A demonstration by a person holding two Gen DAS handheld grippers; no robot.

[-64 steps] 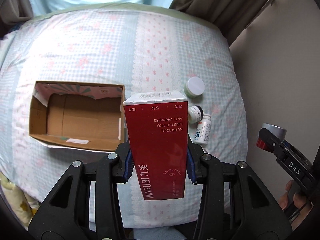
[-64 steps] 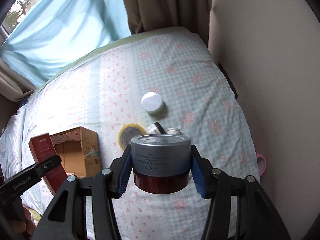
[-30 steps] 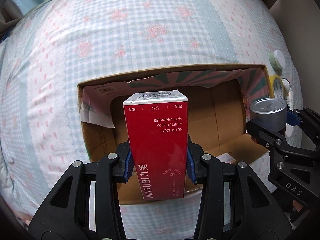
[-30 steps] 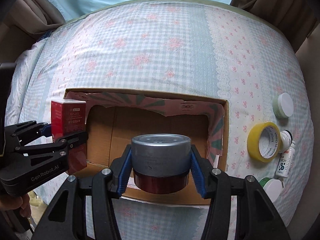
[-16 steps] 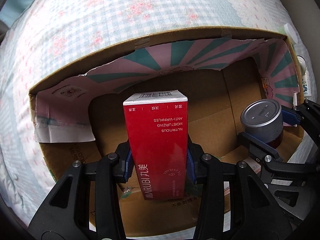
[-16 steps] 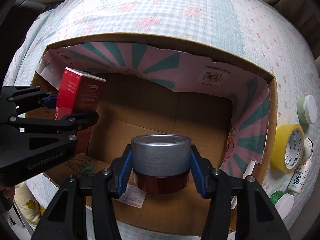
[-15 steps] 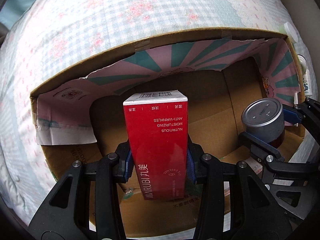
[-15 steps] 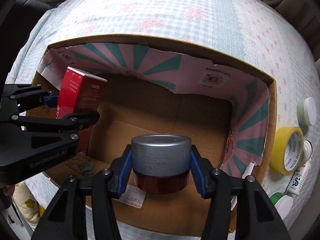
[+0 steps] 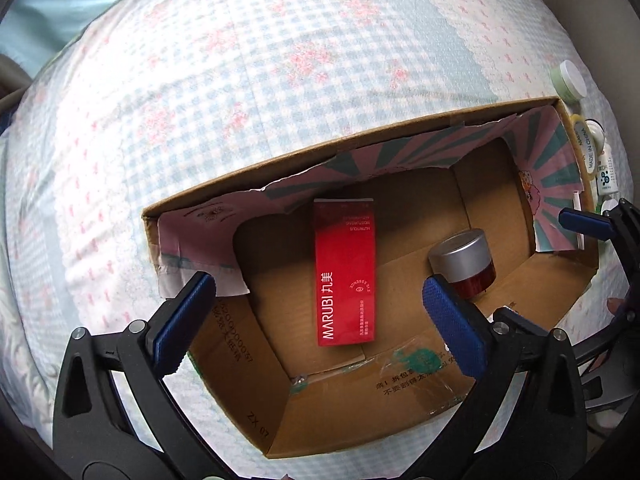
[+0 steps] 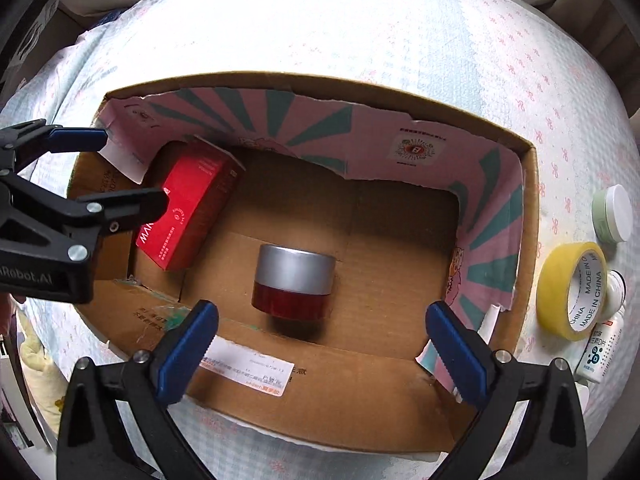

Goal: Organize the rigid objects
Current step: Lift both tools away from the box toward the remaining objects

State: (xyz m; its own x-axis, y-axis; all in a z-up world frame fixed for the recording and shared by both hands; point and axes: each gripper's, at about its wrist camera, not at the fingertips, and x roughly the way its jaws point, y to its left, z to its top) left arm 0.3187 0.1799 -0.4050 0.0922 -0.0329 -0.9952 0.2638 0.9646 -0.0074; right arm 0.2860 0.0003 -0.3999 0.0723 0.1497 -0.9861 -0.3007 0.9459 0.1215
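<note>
A bed (image 9: 240, 92) under a pale blue checked cover with pink flowers carries an open cardboard box (image 9: 248, 396), set near the bed's right edge.

Left wrist view: the left tool (image 9: 320, 320) hangs over the box, its jaws opening, with nothing pressed between the blue pads. Below it the red carton (image 9: 346, 272) lies flat on the box floor. The silver-lidded jar (image 9: 464, 260) stands to its right, well apart. The right tool (image 9: 592, 224) shows only as a pad at the frame edge.

Right wrist view: the right tool (image 10: 320, 344) is likewise opening and free of the jar (image 10: 294, 284), which stands upright mid-floor. Here the carton (image 10: 188, 216) sits by the box's left wall. Only this view shows fully the yellow tape roll (image 10: 572, 292), white-lidded pot (image 10: 612, 212) and small bottle (image 10: 600, 352) outside the box, towards the bed's right edge.
</note>
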